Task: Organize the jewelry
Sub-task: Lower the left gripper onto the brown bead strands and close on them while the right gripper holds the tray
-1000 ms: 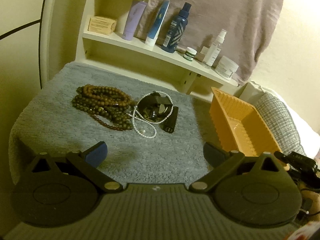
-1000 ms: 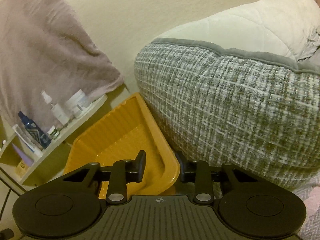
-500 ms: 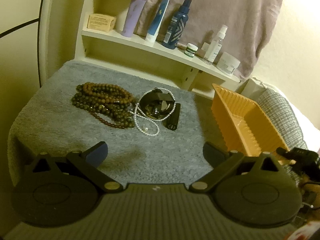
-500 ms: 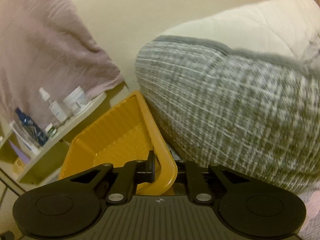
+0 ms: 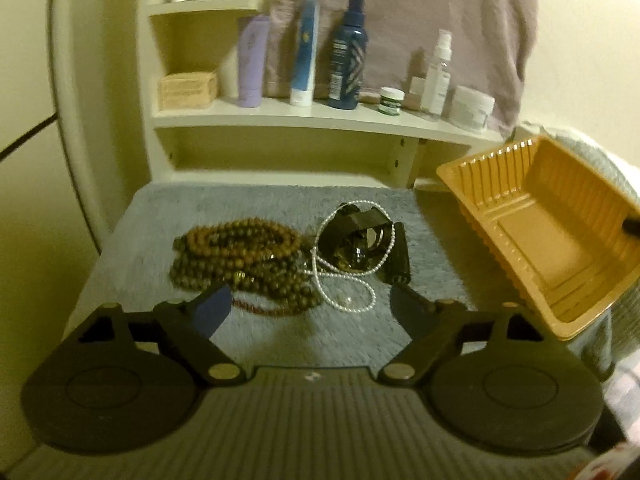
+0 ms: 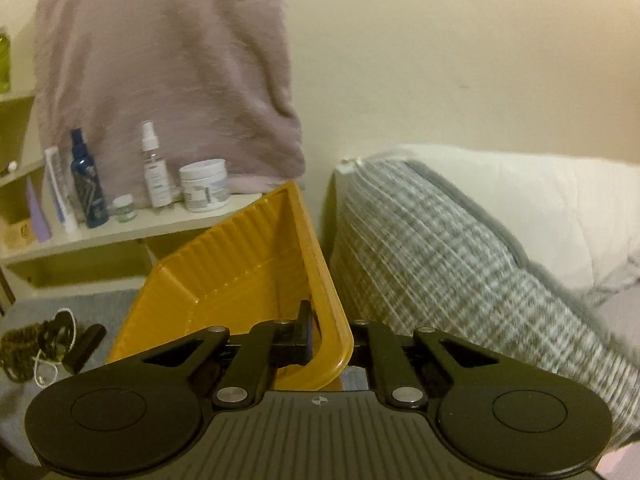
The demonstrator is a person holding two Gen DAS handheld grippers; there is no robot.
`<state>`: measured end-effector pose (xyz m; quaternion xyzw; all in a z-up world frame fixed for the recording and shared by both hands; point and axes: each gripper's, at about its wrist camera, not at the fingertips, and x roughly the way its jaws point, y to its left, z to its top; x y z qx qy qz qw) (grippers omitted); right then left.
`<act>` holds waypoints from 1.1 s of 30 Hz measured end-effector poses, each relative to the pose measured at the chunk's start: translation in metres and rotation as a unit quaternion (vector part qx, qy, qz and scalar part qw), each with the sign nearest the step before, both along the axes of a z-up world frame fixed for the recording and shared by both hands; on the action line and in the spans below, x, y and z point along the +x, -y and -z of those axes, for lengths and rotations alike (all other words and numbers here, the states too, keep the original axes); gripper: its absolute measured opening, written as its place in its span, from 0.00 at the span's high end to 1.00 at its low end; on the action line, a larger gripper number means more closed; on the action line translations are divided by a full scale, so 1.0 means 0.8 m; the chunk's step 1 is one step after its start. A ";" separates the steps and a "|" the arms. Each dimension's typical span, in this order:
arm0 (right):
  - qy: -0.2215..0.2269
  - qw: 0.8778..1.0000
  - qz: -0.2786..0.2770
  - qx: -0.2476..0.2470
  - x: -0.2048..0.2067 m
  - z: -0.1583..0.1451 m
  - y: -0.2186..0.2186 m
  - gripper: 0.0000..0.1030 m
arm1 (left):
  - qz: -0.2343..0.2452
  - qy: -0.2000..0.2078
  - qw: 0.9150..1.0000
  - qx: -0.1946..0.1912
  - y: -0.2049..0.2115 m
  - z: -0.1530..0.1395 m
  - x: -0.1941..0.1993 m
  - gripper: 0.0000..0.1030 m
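The orange plastic tray point(image 5: 552, 240) is pinched at one corner rim by the right gripper point(image 6: 328, 340), its fingers pressed together on the thin edge, one inside the tray and one outside. The tray sits tilted, its open side facing the jewelry, its long axis running from the held corner away toward the white shelf point(image 5: 320, 120). It hangs just beside the gray fuzzy mat point(image 5: 256, 208), at the mat's right edge, with the plaid cushion point(image 6: 460, 260) close behind it.

On the mat, the pile of brown wooden beads point(image 5: 240, 256) lies toward the left, and touching its right side is the white pearl strand point(image 5: 344, 280), looped around a small black holder point(image 5: 360, 236). A black cylinder point(image 5: 398, 260) lies against that holder on the tray side.

The left gripper point(image 5: 308, 308) hovers over the mat's near edge, its jaws spread wide but closing, with nothing between them, pointing at the beads.
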<state>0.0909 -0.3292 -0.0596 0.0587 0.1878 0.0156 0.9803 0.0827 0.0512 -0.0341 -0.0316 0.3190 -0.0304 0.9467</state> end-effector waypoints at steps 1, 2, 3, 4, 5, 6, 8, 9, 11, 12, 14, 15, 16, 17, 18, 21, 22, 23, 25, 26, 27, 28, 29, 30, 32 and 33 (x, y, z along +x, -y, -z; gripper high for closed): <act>0.001 1.000 0.000 -0.006 0.001 -0.001 -0.003 0.93 | 0.007 -0.004 1.000 -0.001 -0.001 0.001 0.006 0.21; 0.002 1.000 -0.001 -0.009 0.002 -0.002 -0.005 0.93 | 0.015 -0.009 1.000 -0.004 -0.002 0.003 0.013 0.21; 0.002 1.000 -0.001 -0.012 0.001 -0.002 -0.005 0.93 | 0.022 -0.010 1.000 -0.005 -0.003 0.004 0.020 0.22; 0.003 1.000 -0.001 -0.015 0.001 -0.002 -0.007 0.93 | 0.029 -0.010 1.000 -0.002 -0.002 0.005 0.026 0.23; 0.002 1.000 -0.001 -0.018 0.001 -0.002 -0.008 0.93 | 0.035 -0.007 0.999 0.005 -0.002 0.006 0.030 0.25; 0.002 1.000 -0.001 -0.019 0.002 -0.003 -0.008 0.93 | 0.040 -0.005 0.999 0.014 -0.002 0.007 0.034 0.30; 0.001 1.000 -0.002 -0.022 0.002 -0.004 -0.010 0.93 | 0.051 -0.002 0.998 0.030 -0.003 0.009 0.040 0.39; 0.001 1.000 -0.002 -0.024 0.002 -0.005 -0.010 0.93 | 0.054 -0.001 0.998 0.038 -0.005 0.010 0.042 0.42; -0.001 1.000 -0.001 -0.026 0.004 -0.005 -0.009 0.93 | 0.058 0.002 0.996 0.062 -0.008 0.012 0.044 0.46; -0.002 1.000 -0.001 -0.027 0.003 -0.005 -0.009 0.93 | 0.059 0.001 0.996 0.072 -0.010 0.014 0.045 0.50; -0.003 1.000 -0.001 -0.029 0.004 -0.006 -0.010 0.93 | 0.057 -0.005 0.995 0.087 -0.016 0.018 0.047 0.56; -0.002 1.000 -0.001 -0.030 0.003 -0.006 -0.010 0.94 | 0.056 -0.006 0.994 0.091 -0.020 0.020 0.049 0.59; -0.003 1.000 -0.001 -0.031 0.004 -0.007 -0.011 0.94 | 0.057 -0.007 0.994 0.093 -0.024 0.021 0.050 0.62; -0.003 0.999 -0.001 -0.032 0.004 -0.007 -0.011 0.94 | 0.058 -0.006 0.993 0.100 -0.028 0.022 0.052 0.64; -0.004 0.999 -0.002 -0.033 0.005 -0.007 -0.012 0.94 | 0.058 -0.003 0.992 0.110 -0.031 0.023 0.053 0.67; -0.007 0.999 -0.002 -0.035 0.006 -0.007 -0.011 0.94 | 0.066 0.002 0.987 0.145 -0.042 0.021 0.060 0.71; -0.008 0.999 -0.002 -0.036 0.006 -0.007 -0.012 0.94 | 0.069 0.002 0.985 0.158 -0.045 0.020 0.063 0.72; -0.008 0.999 -0.003 -0.037 0.006 -0.007 -0.012 0.94 | 0.076 0.001 0.982 0.171 -0.047 0.020 0.065 0.72; -0.010 0.999 -0.003 -0.038 0.007 -0.006 -0.013 0.94 | 0.100 -0.009 0.973 0.206 -0.051 0.022 0.071 0.72; -0.010 0.999 -0.003 -0.038 0.007 -0.006 -0.013 0.94 | 0.115 -0.014 0.968 0.223 -0.051 0.024 0.073 0.72; -0.011 0.999 -0.003 -0.038 0.008 -0.006 -0.013 0.94 | 0.131 -0.017 0.962 0.241 -0.050 0.025 0.074 0.73; -0.012 0.999 -0.002 -0.040 0.008 -0.006 -0.013 0.94 | 0.148 -0.019 0.954 0.259 -0.049 0.028 0.075 0.73; -0.013 0.999 -0.003 -0.040 0.009 -0.006 -0.014 0.94 | 0.164 -0.021 0.946 0.278 -0.047 0.030 0.076 0.73; -0.014 0.999 -0.004 -0.041 0.010 -0.005 -0.014 0.94 | 0.180 -0.023 0.938 0.295 -0.045 0.032 0.077 0.73; -0.016 0.999 -0.004 -0.040 0.011 -0.005 -0.014 0.94 | 0.211 -0.023 0.922 0.323 -0.041 0.038 0.078 0.78; -0.017 0.999 -0.004 -0.039 0.012 -0.004 -0.013 0.95 | 0.227 -0.026 0.914 0.336 -0.039 0.041 0.079 0.80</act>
